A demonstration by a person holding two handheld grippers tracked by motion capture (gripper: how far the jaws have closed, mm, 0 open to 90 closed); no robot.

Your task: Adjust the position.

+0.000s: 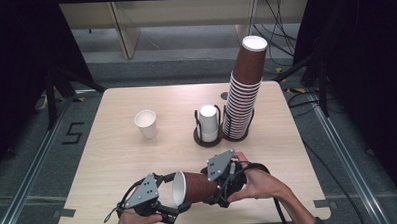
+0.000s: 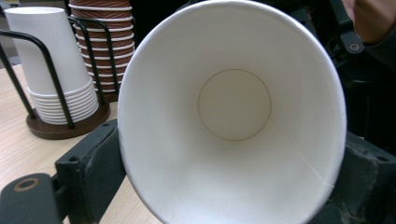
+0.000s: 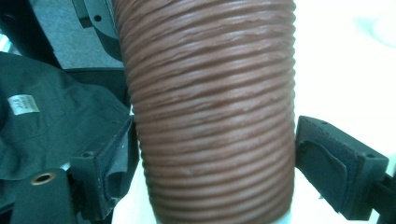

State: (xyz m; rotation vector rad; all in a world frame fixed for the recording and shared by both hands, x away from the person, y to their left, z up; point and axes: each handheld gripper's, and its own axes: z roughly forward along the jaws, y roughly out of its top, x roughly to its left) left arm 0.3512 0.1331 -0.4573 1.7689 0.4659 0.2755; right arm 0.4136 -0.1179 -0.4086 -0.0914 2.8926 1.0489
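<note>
1. Near the table's (image 1: pixel 113 160) front edge, a brown cup (image 1: pixel 196 187) lies sideways between both tools.
2. Left gripper (image 1: pixel 177 205) pinches its rim; right gripper (image 1: pixel 220 190) stands spread, one pad off the ribbed wall.
3. Risk: a rim-only hold may buckle the paper, dropping the cup.

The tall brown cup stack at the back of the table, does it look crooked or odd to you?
Yes. The brown cup stack leans right toward its top rather than standing straight in its holder. The white cup stack beside it stands upright, and the lone white cup is upright too. Nothing spilled.
</note>
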